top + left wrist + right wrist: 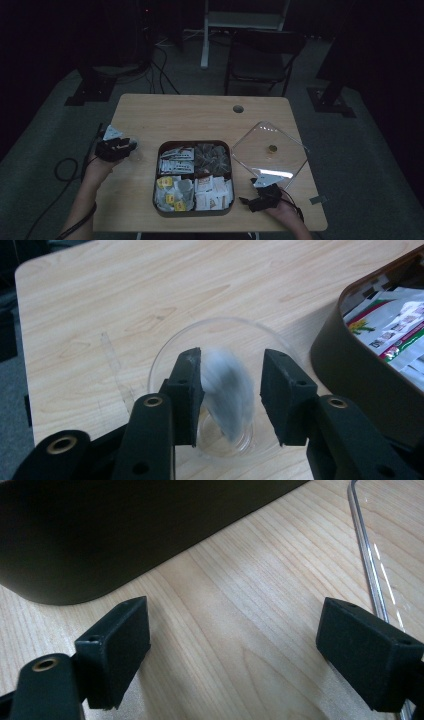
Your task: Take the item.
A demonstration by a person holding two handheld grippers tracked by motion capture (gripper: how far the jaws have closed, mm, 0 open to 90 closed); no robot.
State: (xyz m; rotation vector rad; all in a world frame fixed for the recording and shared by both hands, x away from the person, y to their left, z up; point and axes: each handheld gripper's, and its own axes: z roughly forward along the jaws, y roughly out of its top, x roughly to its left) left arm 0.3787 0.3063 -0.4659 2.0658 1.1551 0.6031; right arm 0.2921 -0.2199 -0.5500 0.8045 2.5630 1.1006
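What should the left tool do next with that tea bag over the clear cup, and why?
Probably lift the left tool straight up and clear. Its jaws stand apart, and the blurred pale tea bag between them touches at most one pad while sitting in the mouth of the clear cup, so it looks released. Lifting straight up should avoid tipping the cup beside the brown tray.

A dim room with grey carpeted floor [45, 130]. Beyond the tongs stands a light wooden rectangular surface [190, 120], then a dark folding metal chair [262, 60] and black cables [160, 67].
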